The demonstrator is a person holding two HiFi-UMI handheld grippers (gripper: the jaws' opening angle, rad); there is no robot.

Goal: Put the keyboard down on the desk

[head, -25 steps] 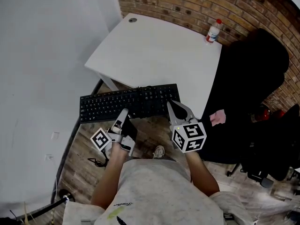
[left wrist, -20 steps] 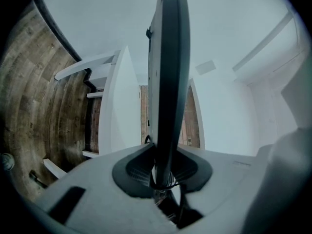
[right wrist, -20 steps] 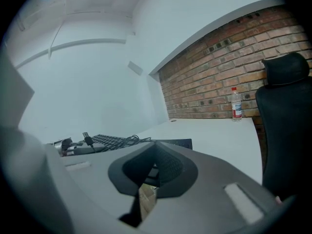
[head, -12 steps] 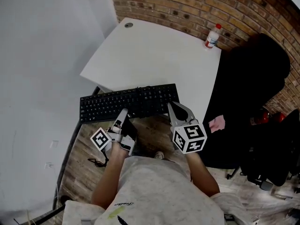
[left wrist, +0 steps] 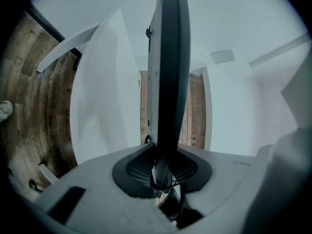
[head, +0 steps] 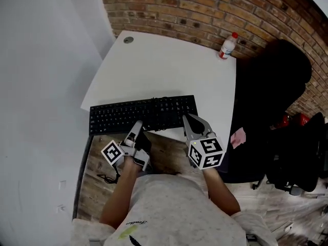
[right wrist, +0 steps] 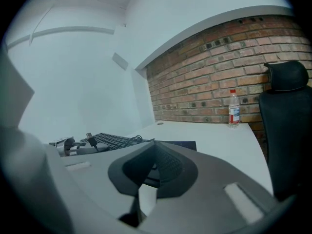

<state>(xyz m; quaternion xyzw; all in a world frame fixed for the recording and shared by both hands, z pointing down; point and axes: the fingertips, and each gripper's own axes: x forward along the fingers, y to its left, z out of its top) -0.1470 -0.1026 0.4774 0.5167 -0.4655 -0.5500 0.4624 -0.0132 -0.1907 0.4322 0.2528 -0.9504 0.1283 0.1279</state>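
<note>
A black keyboard [head: 143, 114] is held flat across the near edge of the white desk [head: 169, 60], its left end sticking out past the desk's corner. Whether it rests on the desktop I cannot tell. My left gripper [head: 137, 126] is shut on its near edge left of the middle. In the left gripper view the keyboard [left wrist: 168, 72] stands edge-on between the pads of the left gripper [left wrist: 163, 172]. My right gripper [head: 188, 119] is shut on the near right corner. In the right gripper view the keyboard [right wrist: 117, 141] lies ahead of the right gripper [right wrist: 148, 172].
A plastic bottle [head: 227, 46] stands at the desk's far right corner by the brick wall [head: 205, 9]. A black office chair [head: 271, 81] crowds the desk's right side. A cable hole [head: 128, 40] marks the far left corner. Wooden floor [head: 97, 173] lies below me.
The keyboard and both grippers have moved forward: it hung in front of the desk's edge before and now overlaps the desktop. Both grips are unchanged.
</note>
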